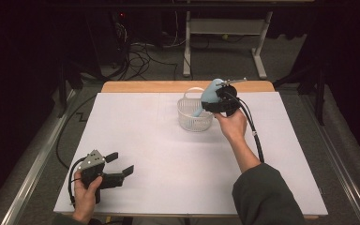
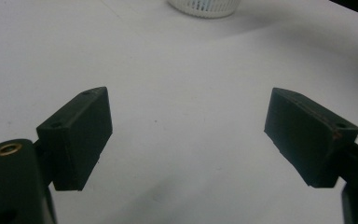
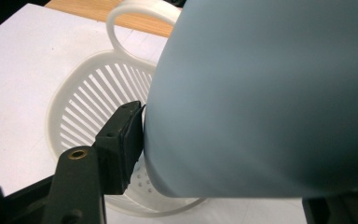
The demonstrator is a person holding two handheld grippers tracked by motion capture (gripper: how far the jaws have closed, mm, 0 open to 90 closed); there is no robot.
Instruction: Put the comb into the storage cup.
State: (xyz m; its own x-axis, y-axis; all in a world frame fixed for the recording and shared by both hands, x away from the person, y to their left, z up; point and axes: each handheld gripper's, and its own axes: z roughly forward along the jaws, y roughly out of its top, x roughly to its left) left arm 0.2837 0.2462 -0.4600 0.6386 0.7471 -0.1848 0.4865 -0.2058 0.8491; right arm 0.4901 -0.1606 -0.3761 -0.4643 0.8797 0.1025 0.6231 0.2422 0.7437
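My right gripper (image 1: pixel 212 100) hovers over the white slatted basket (image 1: pixel 193 123) at the far middle of the table, with a light blue, rounded plastic thing (image 1: pixel 212 89) between its jaws. A thin part of that thing slants down into the basket. In the right gripper view the blue thing (image 3: pixel 265 93) looms large; one pad (image 3: pixel 131 135) lies against its side and the other jaw is hidden behind it. The basket (image 3: pixel 81 107) lies just beneath. My left gripper (image 1: pixel 121 163) rests near the front left of the table, open, with only white tabletop between its jaws (image 2: pixel 189 126).
The white table sheet (image 1: pixel 168 164) has a wooden edge strip (image 1: pixel 140 86) at the far side. The basket's looped handle (image 3: pixel 140 11) stands up on its far side. Beyond the table are a grey floor, cables and a desk frame (image 1: pixel 225 28).
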